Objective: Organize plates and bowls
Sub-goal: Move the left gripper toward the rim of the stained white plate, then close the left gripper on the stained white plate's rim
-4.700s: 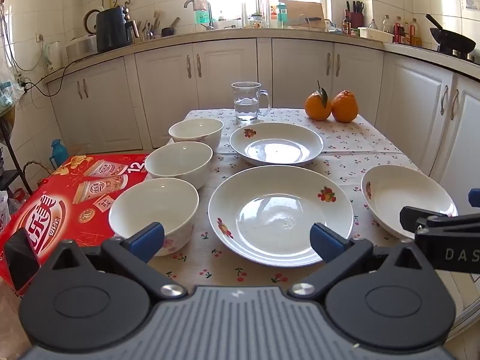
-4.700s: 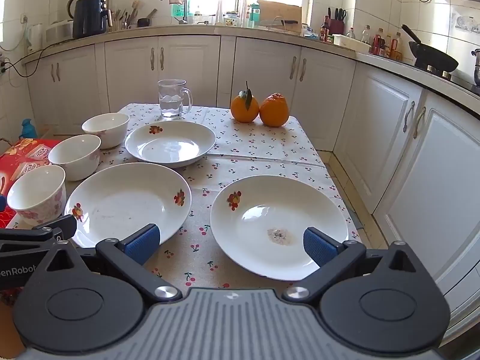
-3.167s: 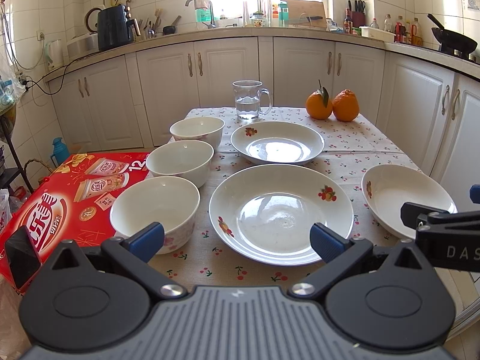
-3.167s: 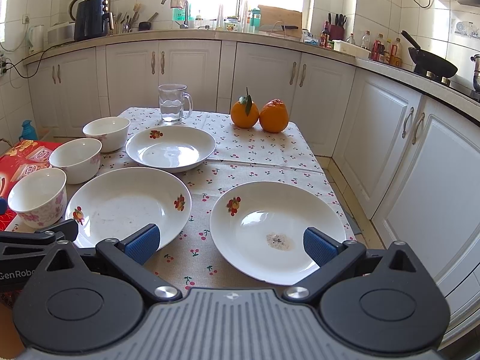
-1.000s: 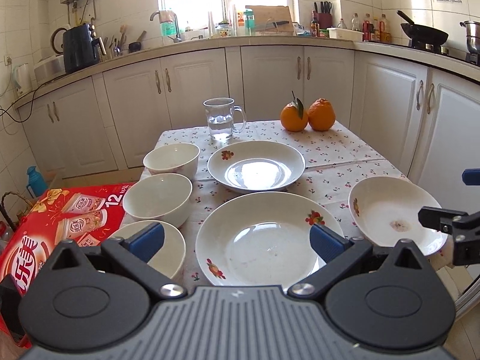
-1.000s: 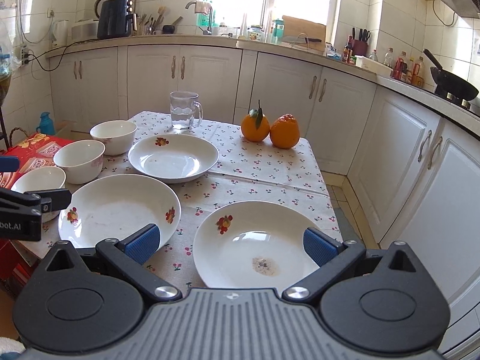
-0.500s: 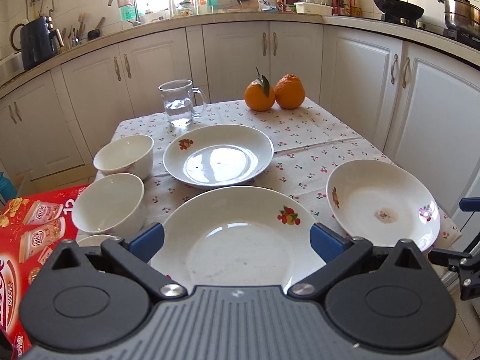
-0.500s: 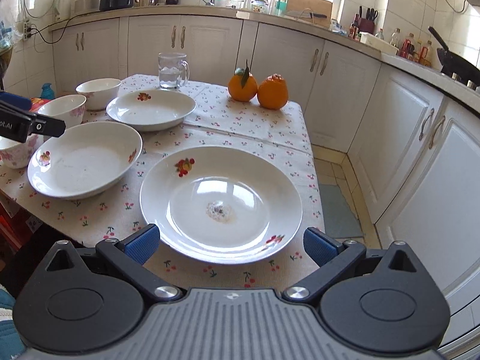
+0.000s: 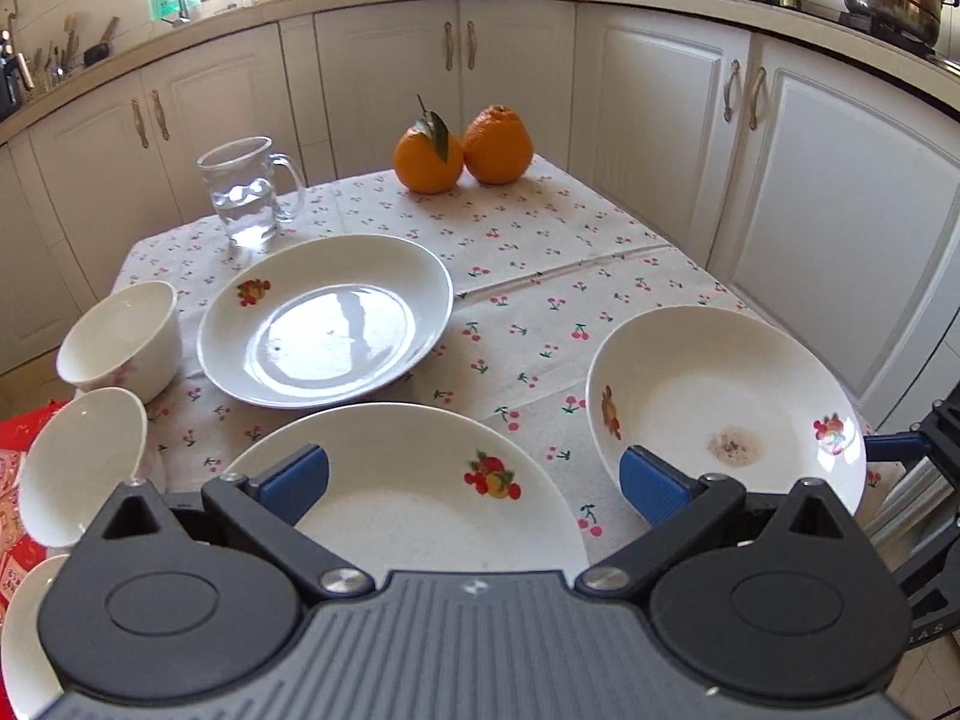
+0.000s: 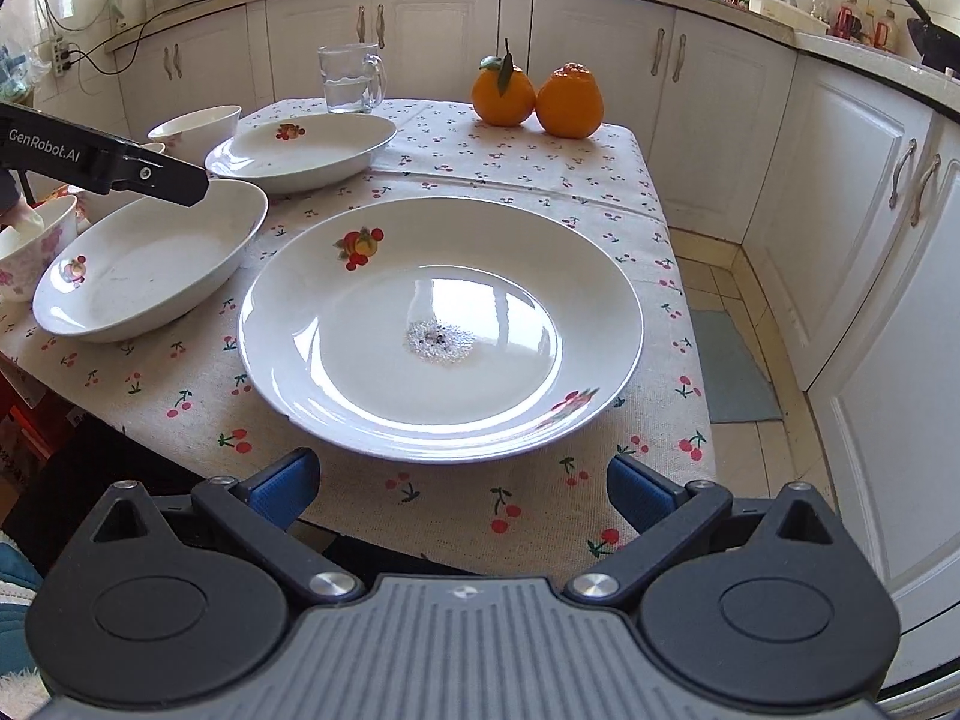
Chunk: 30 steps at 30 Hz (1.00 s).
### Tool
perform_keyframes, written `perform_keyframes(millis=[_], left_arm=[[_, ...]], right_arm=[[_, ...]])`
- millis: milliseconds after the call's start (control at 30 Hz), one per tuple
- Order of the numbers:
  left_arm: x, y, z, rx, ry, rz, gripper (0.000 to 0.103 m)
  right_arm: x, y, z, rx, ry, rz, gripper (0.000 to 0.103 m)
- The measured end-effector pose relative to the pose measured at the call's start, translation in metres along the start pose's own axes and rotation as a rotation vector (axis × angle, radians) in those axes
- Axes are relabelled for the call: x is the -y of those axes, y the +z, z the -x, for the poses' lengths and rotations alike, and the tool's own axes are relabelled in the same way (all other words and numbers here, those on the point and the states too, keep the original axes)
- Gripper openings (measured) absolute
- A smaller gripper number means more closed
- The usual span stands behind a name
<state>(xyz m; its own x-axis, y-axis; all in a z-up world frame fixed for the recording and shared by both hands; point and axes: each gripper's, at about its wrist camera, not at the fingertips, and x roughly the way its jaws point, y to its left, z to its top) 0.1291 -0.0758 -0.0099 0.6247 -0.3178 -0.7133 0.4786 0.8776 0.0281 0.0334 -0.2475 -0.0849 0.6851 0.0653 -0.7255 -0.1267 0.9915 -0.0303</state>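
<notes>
Both grippers released over plates on the bench
Left gripper (image 10: 198,189) reads "GenRobot.AI"; right gripper (image 10: 459,489) gapes before the speckled plate (image 10: 441,324).

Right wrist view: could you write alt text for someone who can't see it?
An open blue-tipped right gripper hovers at the table edge before a white floral plate with a gritty speck. Left of it sit two more white plates, with small white bowls, a glass water mug and two oranges beyond.
</notes>
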Motion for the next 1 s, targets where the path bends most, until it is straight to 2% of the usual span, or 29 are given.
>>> perform_keyframes(millis=[67,233,467,667,800,1000], left_arm=[[0.006,0.006,-0.008,-0.039,-0.034,-0.03,0.102],[0.025,0.022,-0.023,-0.062,-0.099,-0.109,0.102],[0.046,0.047,-0.056,-0.144,-0.227,-0.118,0.102],[0.066,0.062,-0.086,-0.19,-0.263,-0.168,0.102],[0.071,0.067,-0.107,-0.234,-0.296,-0.168,0.102],[0.075,0.07,-0.123,-0.281,-0.342,-0.18,0.096]], right_arm=[[0.001,0.0,-0.004,-0.004,0.007,0.005,0.103],[0.005,0.003,-0.008,-0.001,0.052,0.028,0.103],[0.011,0.005,-0.012,0.007,0.091,0.044,0.103],[0.015,-0.001,-0.012,0.058,0.107,0.057,0.103],[0.016,-0.006,-0.011,0.091,0.116,0.062,0.103],[0.016,-0.008,-0.012,0.113,0.122,0.069,0.103]])
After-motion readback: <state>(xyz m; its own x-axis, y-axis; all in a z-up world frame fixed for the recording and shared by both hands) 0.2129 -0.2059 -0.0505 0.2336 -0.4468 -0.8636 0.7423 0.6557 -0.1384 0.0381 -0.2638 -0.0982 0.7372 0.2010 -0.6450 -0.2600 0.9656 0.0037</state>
